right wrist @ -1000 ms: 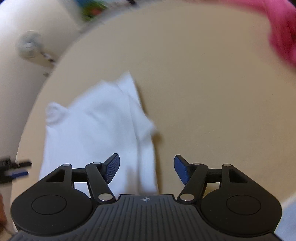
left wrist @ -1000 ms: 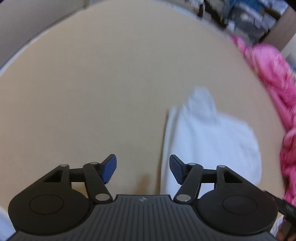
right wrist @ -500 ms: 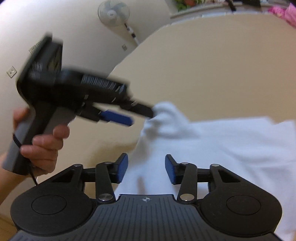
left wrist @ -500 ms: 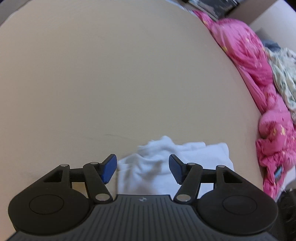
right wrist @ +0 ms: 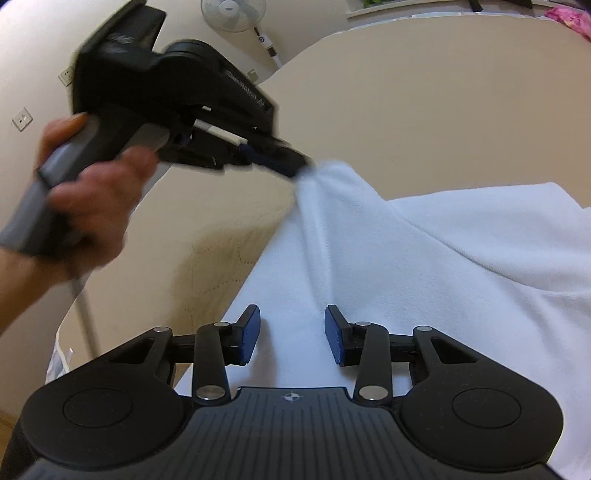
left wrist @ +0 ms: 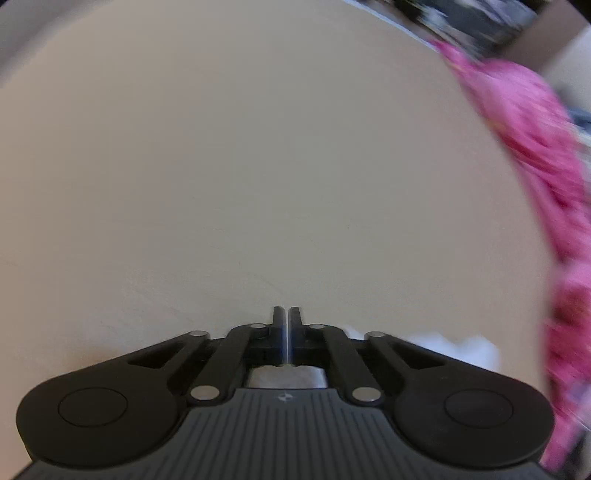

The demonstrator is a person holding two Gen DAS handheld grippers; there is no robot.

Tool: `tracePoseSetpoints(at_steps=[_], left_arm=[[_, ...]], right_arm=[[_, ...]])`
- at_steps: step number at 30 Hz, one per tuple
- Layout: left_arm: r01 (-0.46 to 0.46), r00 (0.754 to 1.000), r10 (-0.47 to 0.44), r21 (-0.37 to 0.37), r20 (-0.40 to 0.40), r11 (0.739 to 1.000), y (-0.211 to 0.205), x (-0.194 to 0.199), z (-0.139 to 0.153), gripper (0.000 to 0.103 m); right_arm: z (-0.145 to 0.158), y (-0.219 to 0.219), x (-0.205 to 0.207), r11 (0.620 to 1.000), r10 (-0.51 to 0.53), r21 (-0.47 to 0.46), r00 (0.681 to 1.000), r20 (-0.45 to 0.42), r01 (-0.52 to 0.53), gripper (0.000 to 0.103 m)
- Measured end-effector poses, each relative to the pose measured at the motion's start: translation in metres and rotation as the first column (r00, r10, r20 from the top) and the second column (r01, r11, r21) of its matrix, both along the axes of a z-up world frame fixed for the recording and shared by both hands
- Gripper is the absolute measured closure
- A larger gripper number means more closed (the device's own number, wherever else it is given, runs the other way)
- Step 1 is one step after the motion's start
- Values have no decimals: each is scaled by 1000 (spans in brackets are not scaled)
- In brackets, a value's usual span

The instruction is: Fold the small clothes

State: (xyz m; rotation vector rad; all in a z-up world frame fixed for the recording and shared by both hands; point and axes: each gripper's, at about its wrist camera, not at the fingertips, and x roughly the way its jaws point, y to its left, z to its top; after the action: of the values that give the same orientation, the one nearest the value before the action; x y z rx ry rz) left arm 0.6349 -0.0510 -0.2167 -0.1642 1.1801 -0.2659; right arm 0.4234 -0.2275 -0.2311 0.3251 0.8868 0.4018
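Observation:
A small white garment (right wrist: 443, 266) lies spread on the beige bed surface (right wrist: 424, 110). In the right wrist view a person's hand (right wrist: 92, 206) holds my left gripper (right wrist: 301, 168), shut on the garment's corner, which is pulled up into a peak. The left wrist view shows that gripper (left wrist: 283, 314) with its jaws together, white cloth (left wrist: 454, 343) peeking out beneath and to the right. My right gripper (right wrist: 292, 338) hovers over the garment's near edge, its jaws closing. A ridge of cloth runs between the blue pads (right wrist: 249, 338), which do not press on it.
A heap of pink bedding (left wrist: 535, 147) lines the right side of the bed. The beige surface (left wrist: 258, 166) stretches wide ahead of the left gripper. The bed's left edge, a wall and a standing fan (right wrist: 232, 14) show in the right wrist view.
The left jaws have snapped shut on the garment's corner, and the cloth has slid mostly under that gripper. The right jaws have narrowed a little over the garment.

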Motion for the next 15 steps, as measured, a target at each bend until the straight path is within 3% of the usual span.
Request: tracePoseSetpoints(at_steps=[3, 4, 6, 7, 8, 10, 13, 15], left_arm=[[-83, 997, 83, -7, 1, 997, 22, 11, 5, 101], [-71, 997, 72, -7, 21, 997, 26, 6, 9, 92], [-33, 999, 33, 7, 43, 999, 26, -13, 14, 50], [-14, 998, 11, 39, 67, 999, 24, -31, 16, 15], [-16, 995, 8, 78, 95, 997, 23, -48, 17, 0], [-13, 989, -10, 156, 147, 988, 17, -90, 16, 1], [-4, 993, -22, 217, 114, 976, 1, -151, 6, 1], [-8, 995, -18, 242, 103, 970, -7, -186, 3, 1]], right_arm=[[5, -7, -3, 999, -13, 37, 1000, -5, 14, 62], [11, -11, -5, 998, -33, 62, 999, -5, 33, 61], [17, -20, -9, 993, -62, 103, 998, 29, 58, 61], [27, -25, -18, 992, -86, 97, 995, 53, 80, 61], [34, -29, -28, 992, -107, 79, 992, 69, 101, 60], [48, -35, -54, 987, -162, 19, 983, 91, 161, 59], [66, -35, -104, 956, -244, -136, 960, 137, 262, 41], [76, -34, -135, 948, -249, -165, 956, 155, 273, 27]])
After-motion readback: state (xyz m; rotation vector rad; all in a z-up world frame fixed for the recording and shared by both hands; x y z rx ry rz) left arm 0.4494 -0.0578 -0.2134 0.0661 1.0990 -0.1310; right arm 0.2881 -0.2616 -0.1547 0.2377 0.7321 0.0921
